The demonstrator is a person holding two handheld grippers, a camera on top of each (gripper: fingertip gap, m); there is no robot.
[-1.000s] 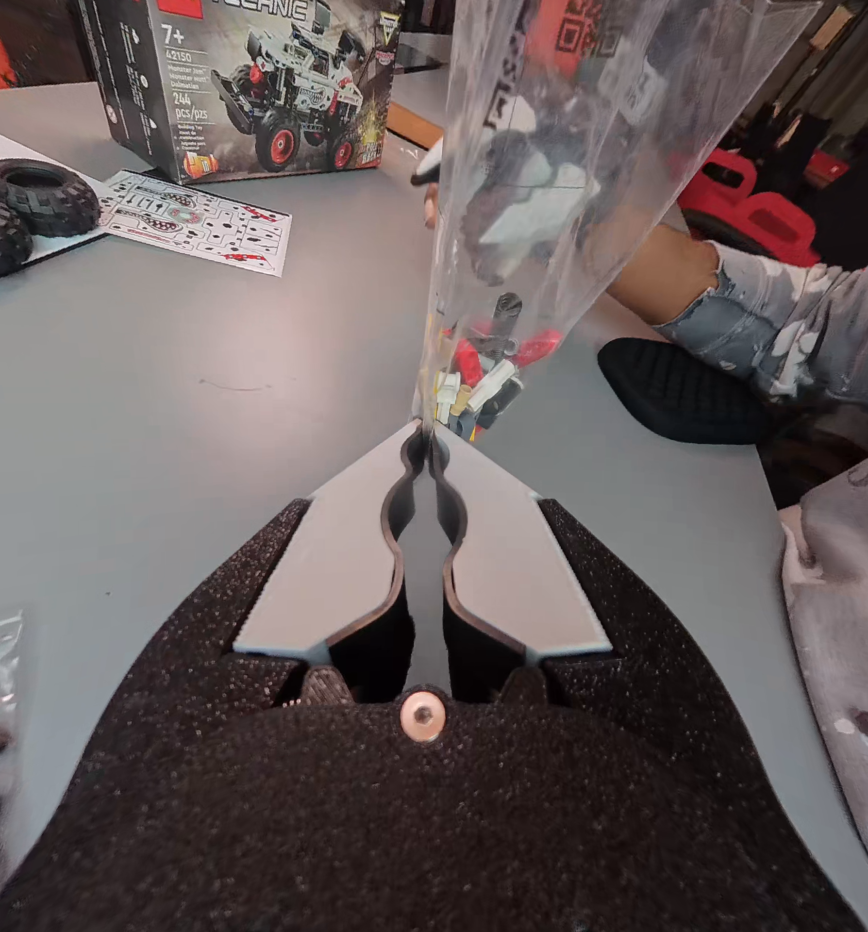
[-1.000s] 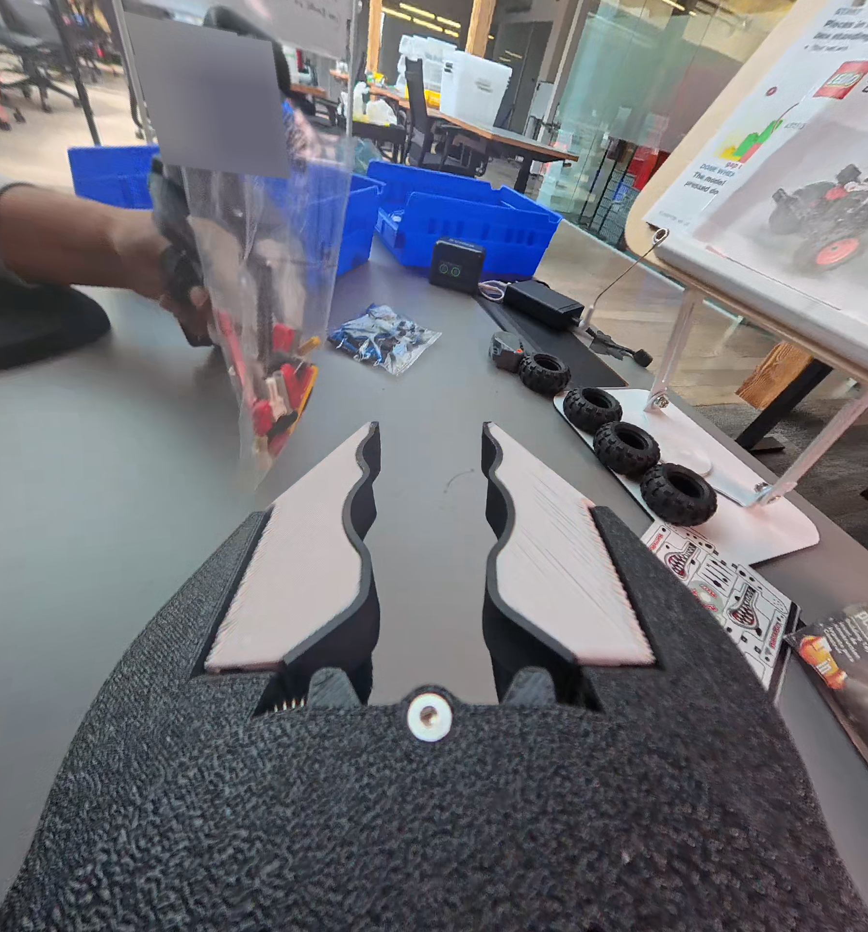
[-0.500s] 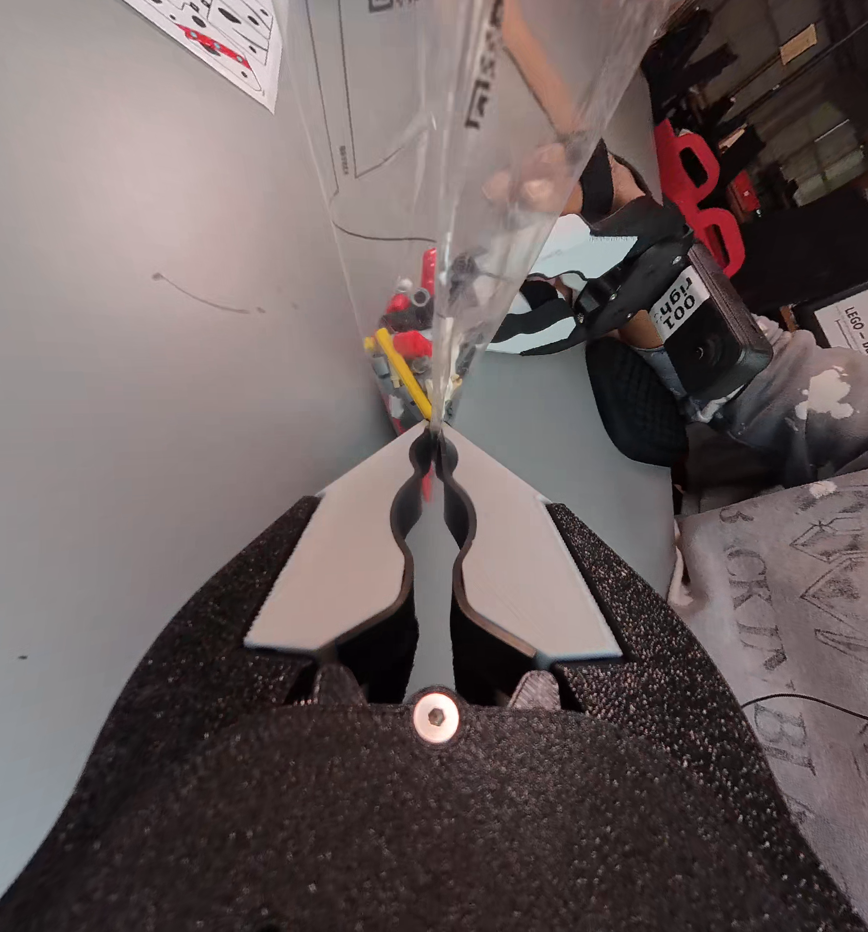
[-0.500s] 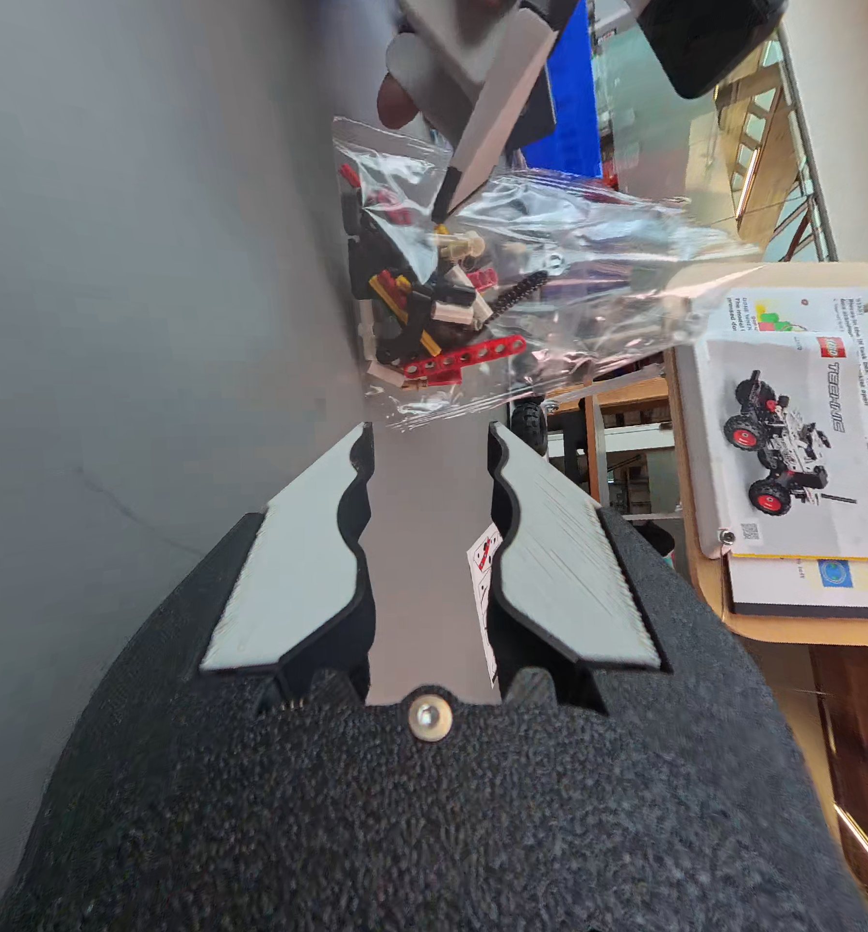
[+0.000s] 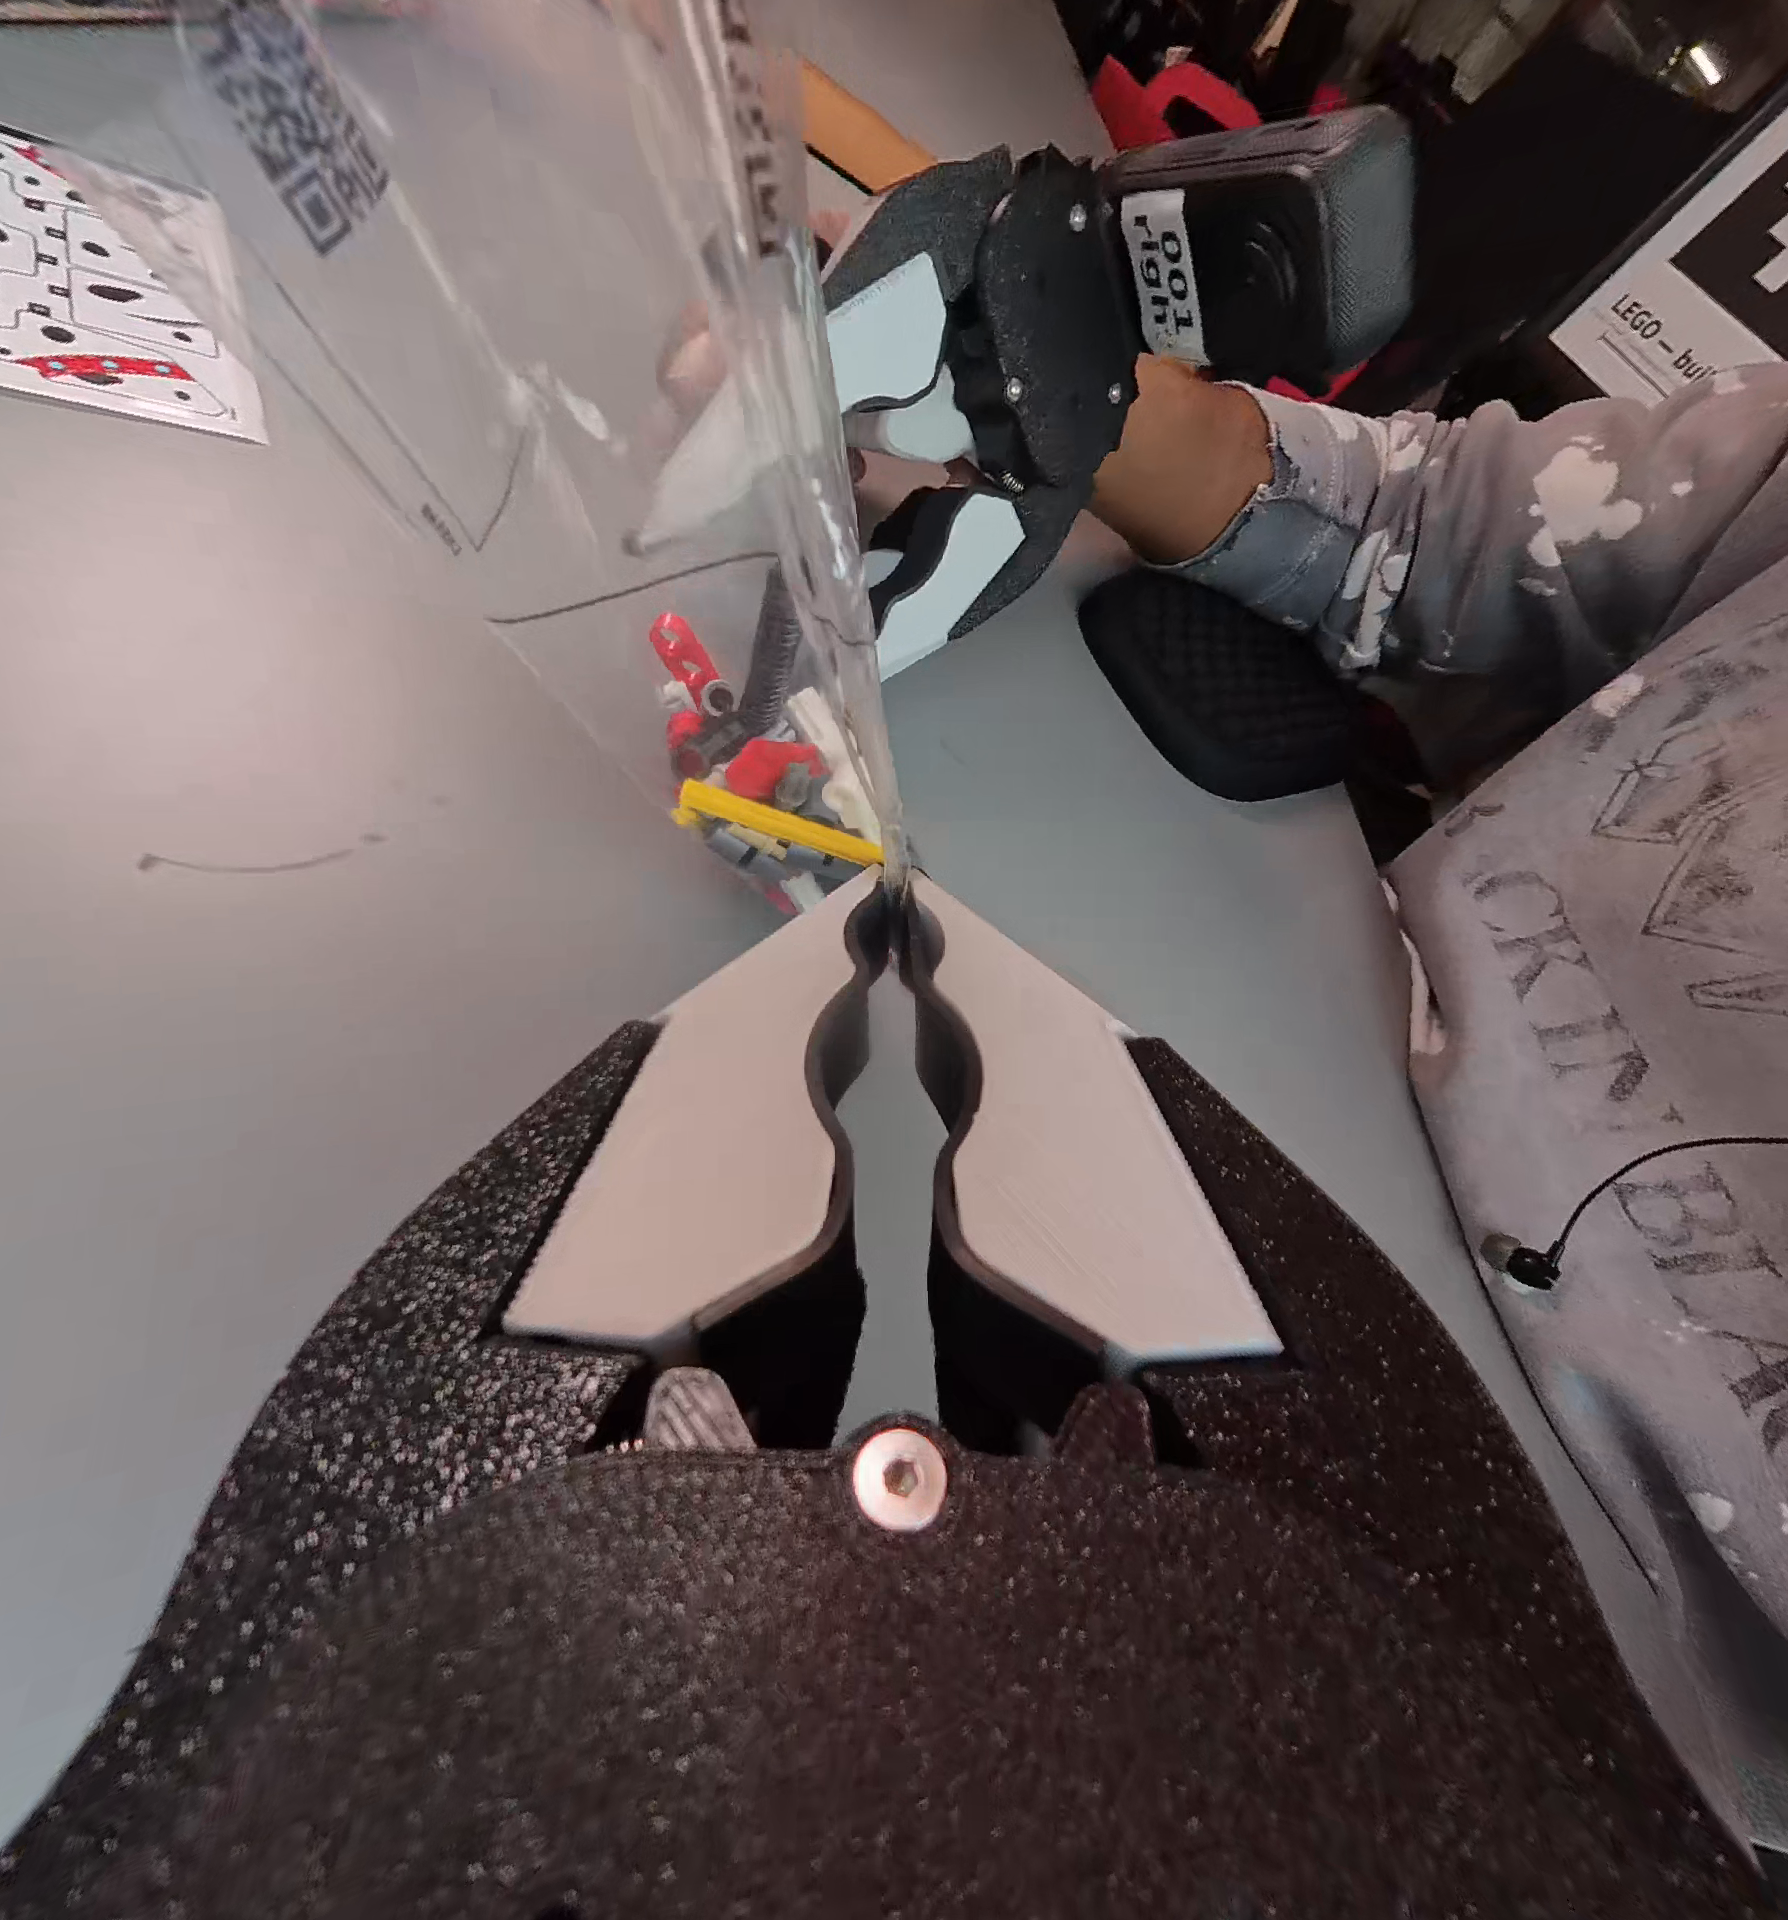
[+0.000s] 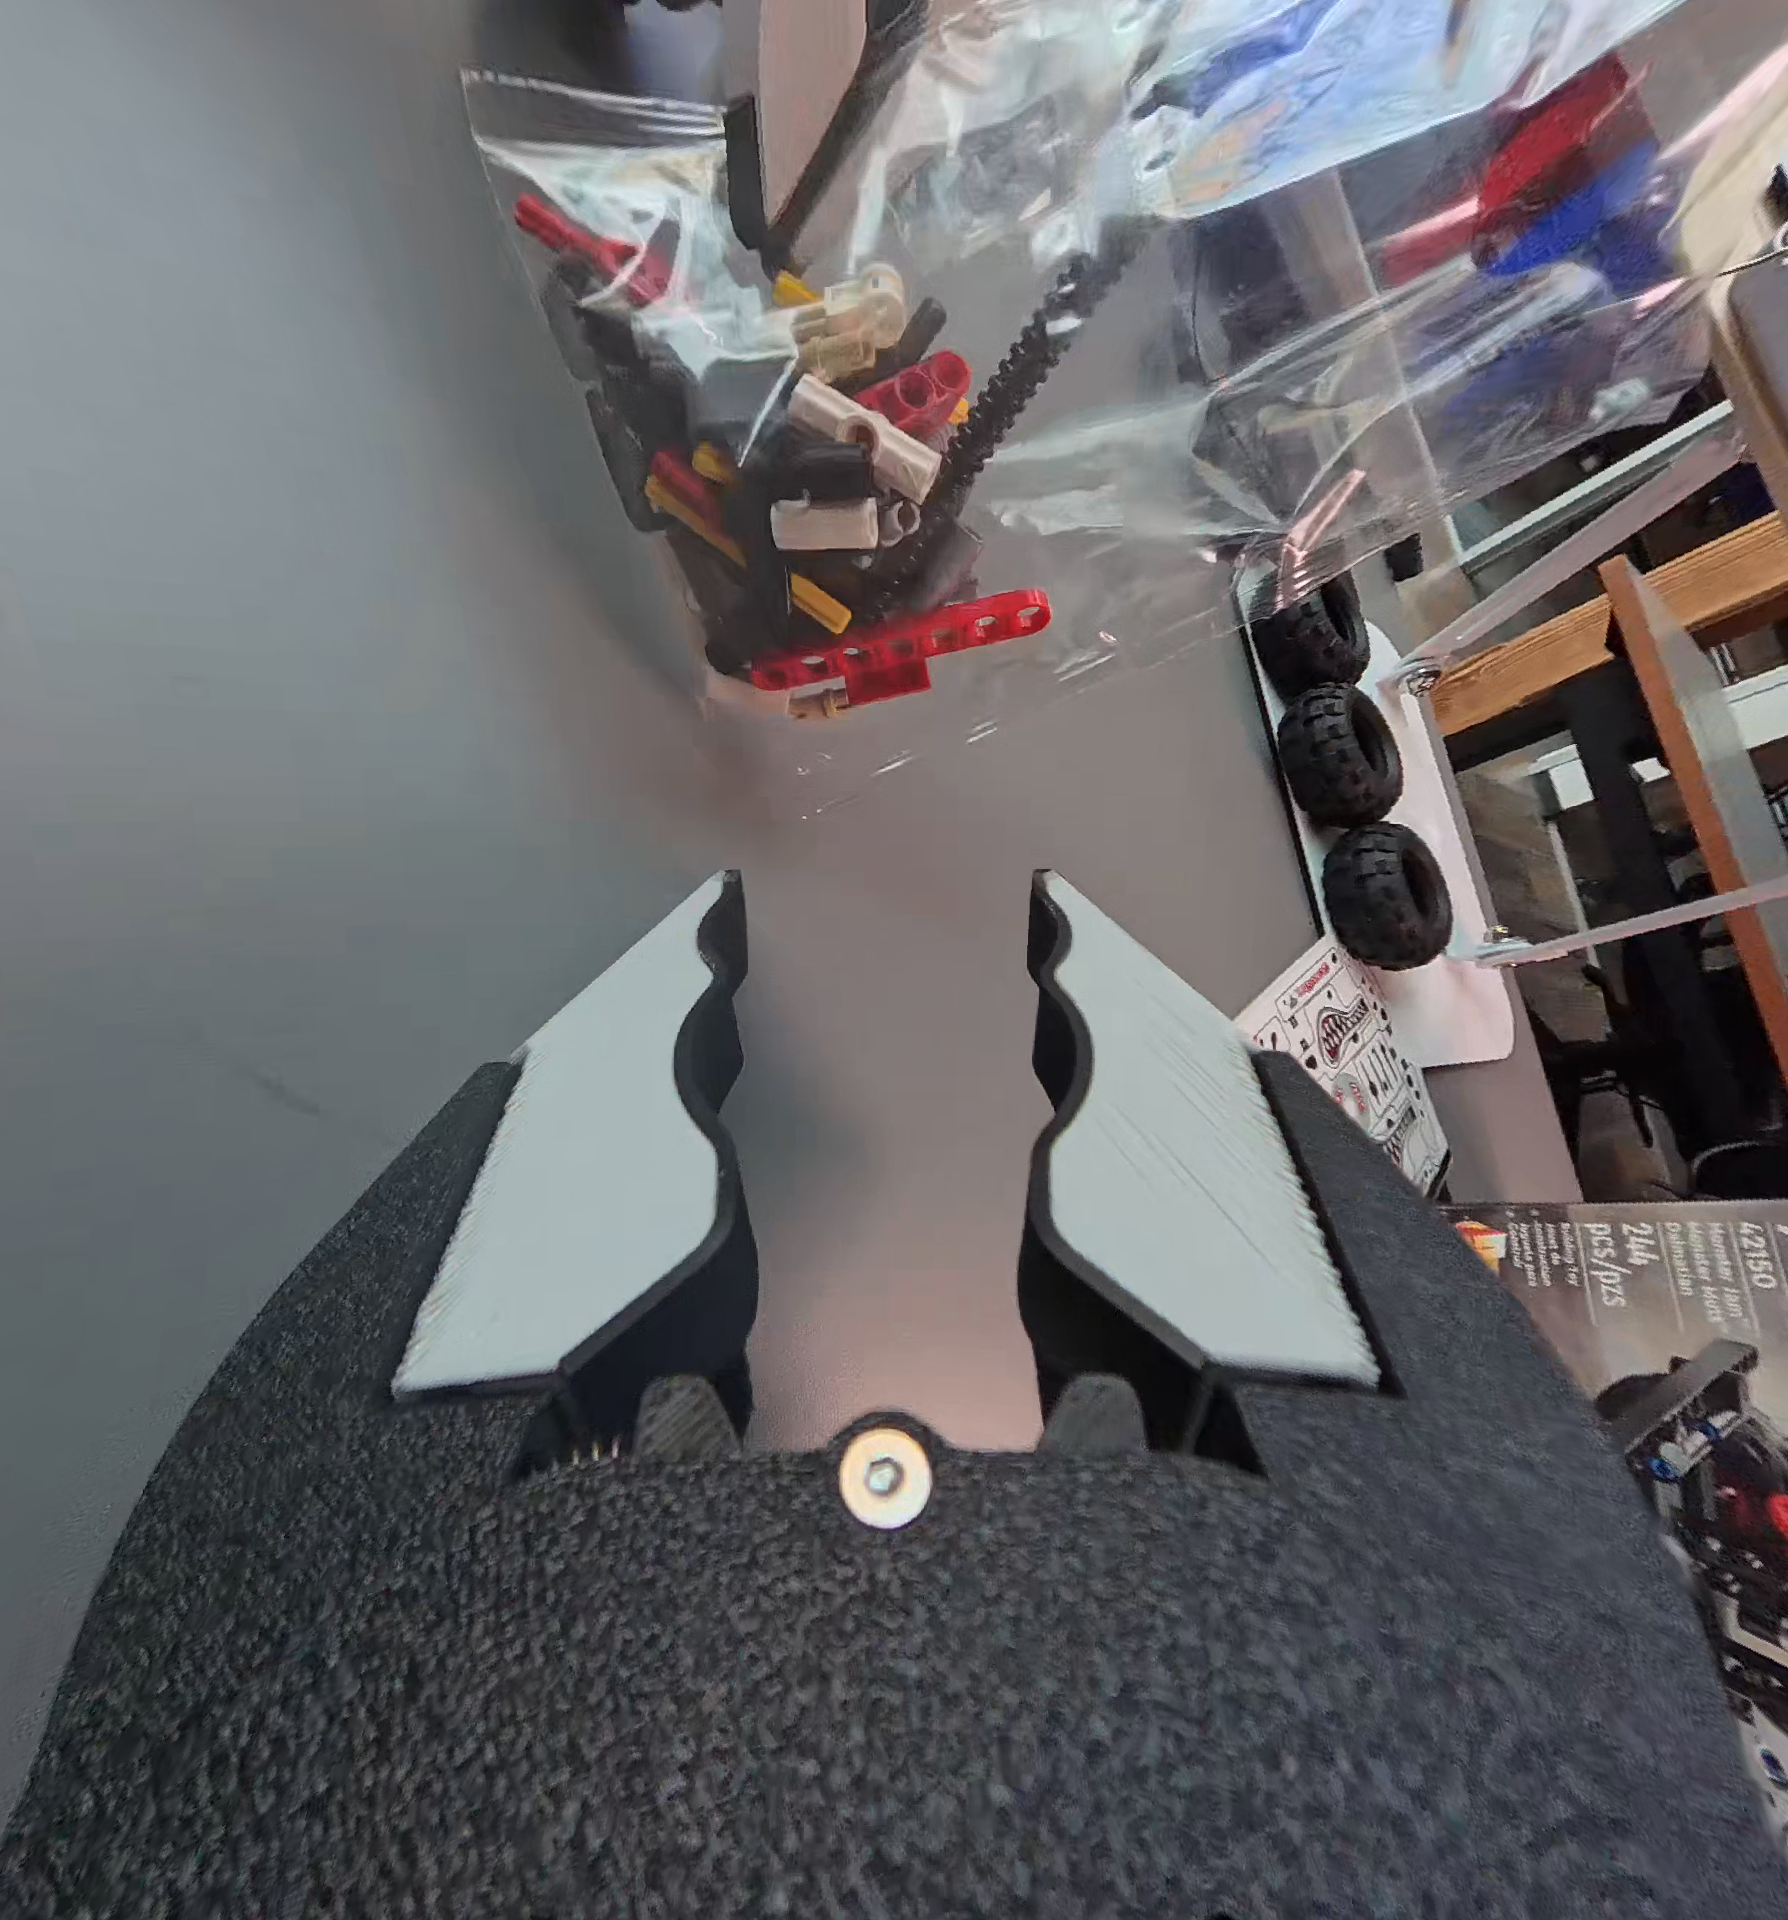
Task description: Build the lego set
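A grey table carries the work. The left gripper stays clamped on the corner of the clear parts bag, which has been lifted and swung since a second ago, the loose bricks now heaped in its lower end. The right gripper, jaws apart and empty, has drawn close beneath the bag. Three black tyres and a sticker sheet lie at right, the set's box nearer. The bag's long axis slants up toward the far right.
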